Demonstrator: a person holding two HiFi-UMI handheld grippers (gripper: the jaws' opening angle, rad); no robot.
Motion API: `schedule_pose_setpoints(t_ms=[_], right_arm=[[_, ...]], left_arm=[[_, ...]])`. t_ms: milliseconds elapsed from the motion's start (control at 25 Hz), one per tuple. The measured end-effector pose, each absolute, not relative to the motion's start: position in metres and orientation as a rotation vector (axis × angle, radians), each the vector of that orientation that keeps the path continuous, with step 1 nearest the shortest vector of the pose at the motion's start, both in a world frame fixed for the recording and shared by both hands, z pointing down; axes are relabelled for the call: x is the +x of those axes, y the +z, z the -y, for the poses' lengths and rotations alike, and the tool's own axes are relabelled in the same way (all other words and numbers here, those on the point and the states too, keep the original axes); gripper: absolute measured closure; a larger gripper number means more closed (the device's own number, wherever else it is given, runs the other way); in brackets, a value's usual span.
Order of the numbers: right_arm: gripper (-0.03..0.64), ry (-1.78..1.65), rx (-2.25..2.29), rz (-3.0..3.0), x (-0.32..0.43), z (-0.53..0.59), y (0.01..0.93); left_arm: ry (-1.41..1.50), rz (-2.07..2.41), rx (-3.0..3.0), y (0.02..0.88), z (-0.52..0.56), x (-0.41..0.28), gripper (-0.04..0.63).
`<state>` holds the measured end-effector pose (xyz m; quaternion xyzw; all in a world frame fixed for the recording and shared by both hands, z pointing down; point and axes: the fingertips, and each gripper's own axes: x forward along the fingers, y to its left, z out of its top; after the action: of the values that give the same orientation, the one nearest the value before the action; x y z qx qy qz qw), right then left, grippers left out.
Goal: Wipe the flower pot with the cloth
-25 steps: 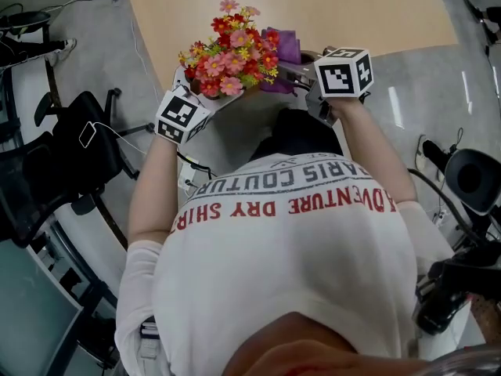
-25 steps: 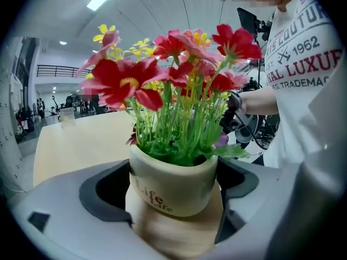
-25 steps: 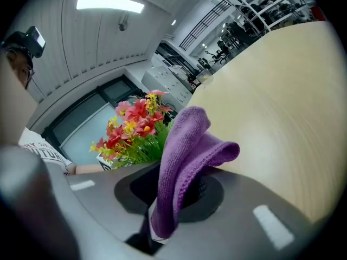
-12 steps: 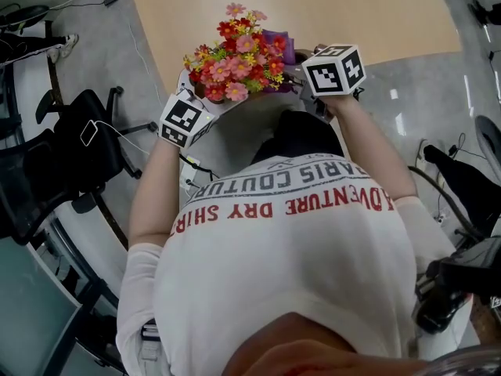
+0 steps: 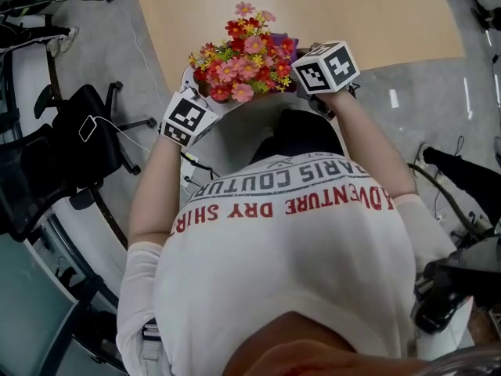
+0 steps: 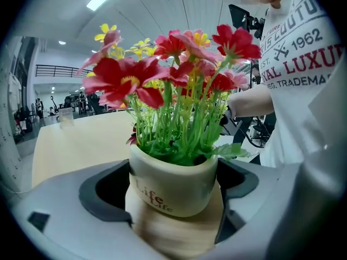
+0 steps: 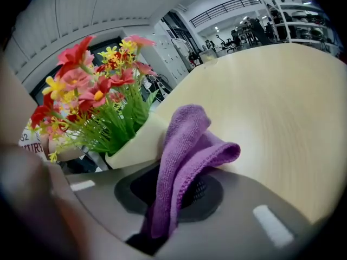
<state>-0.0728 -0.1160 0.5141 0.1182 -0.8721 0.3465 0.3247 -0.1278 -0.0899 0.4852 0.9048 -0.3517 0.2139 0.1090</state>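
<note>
Nearest the head camera: one person in a white T-shirt (image 5: 290,272) with red and grey lettering, both forearms reaching forward.

Grippers: two, each carrying one marker cube, at left (image 5: 186,117) and at right (image 5: 327,66).

The left gripper (image 5: 202,96) is clamped on the flower pot (image 6: 172,186). Its two dark pads sit against opposite sides of the pot's wall. One pot counted: cream, with "Life" printed on the front, standing upright in the jaws. It holds one dense bunch of red, pink and yellow flowers (image 5: 244,49) on green stems.

The right gripper (image 5: 301,77) is closed on the cloth (image 7: 184,156). One cloth counted: purple, pinched at its lower end, with a folded loop rising clear of the jaws. The loop lies beside the pot's wall. Whether it presses on the wall cannot be told.

The pot is held between the two grippers at the near, curved edge of one tan table (image 5: 352,14), whose top stretches away beyond it.

To the person's left, on the grey floor (image 5: 438,84), stands one black office chair (image 5: 70,155).
</note>
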Motion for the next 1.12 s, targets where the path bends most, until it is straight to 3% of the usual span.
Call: schedule_pose_setpoints(t_ms=[320,680,1120], right_arm=[[0.563,0.998,0.394,2.315,-0.064,0.122,0.51],[0.564,1.061,0.546,2.378,-0.035,0.122,0.498],[0.564,1.07,0.571,2.41,-0.016,0.117,0.497]], left_arm=[[0.736,1.078,2.584,0.489,0.09,-0.132,0.086],[0.533,1.491,2.274,0.49,0.069,-0.137,0.084],[0.559,1.834,1.935,0.5,0.085,-0.126,0.084]])
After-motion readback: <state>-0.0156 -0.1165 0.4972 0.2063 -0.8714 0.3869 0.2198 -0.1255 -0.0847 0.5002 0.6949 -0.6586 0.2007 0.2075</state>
